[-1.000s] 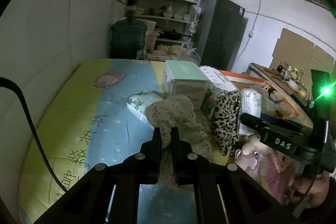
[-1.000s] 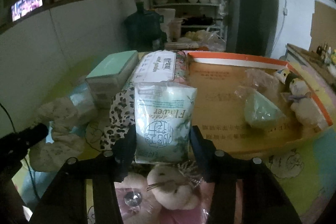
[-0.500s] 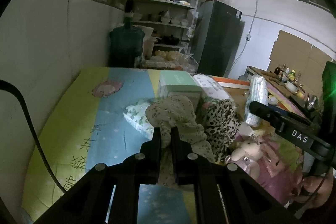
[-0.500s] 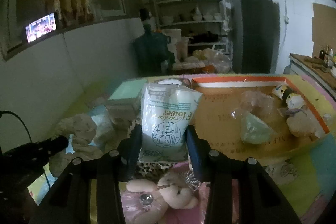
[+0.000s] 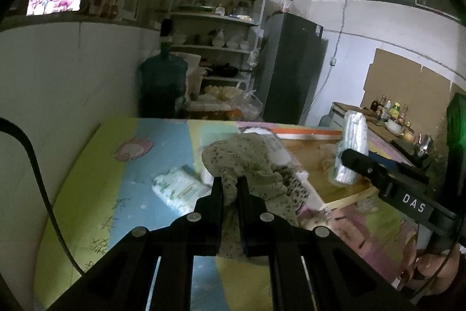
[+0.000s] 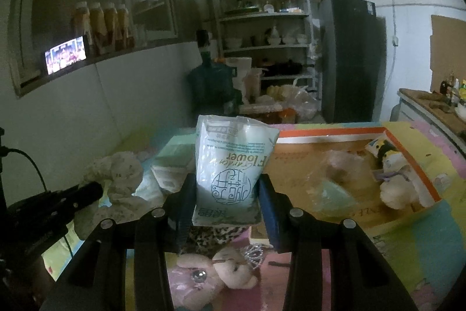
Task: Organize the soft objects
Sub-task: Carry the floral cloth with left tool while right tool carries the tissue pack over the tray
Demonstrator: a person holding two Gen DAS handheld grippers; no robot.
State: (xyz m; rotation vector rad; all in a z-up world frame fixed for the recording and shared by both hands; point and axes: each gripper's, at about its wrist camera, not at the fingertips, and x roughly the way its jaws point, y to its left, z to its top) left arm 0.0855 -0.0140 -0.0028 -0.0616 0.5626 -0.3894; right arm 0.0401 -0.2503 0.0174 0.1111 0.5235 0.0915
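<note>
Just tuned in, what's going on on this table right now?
A person is sorting soft things with two hand-held grippers. The left hand-held gripper is shut on a speckled cloth bundle, lifted off the colourful mat. The right hand-held gripper grips a white tissue pack upright, clear of the pile. The cardboard tray beyond already holds plush toys.

Spotted cloth [image 5: 247,165] bunched, tissue pack [image 6: 233,171] upright, both lifted

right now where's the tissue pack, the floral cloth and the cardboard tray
tissue pack [image 6: 233,165], right wrist view, on its printed front
floral cloth [image 5: 241,159], left wrist view, on the bunched upper fold
cardboard tray [image 6: 329,133], right wrist view, on its orange far rim
</note>
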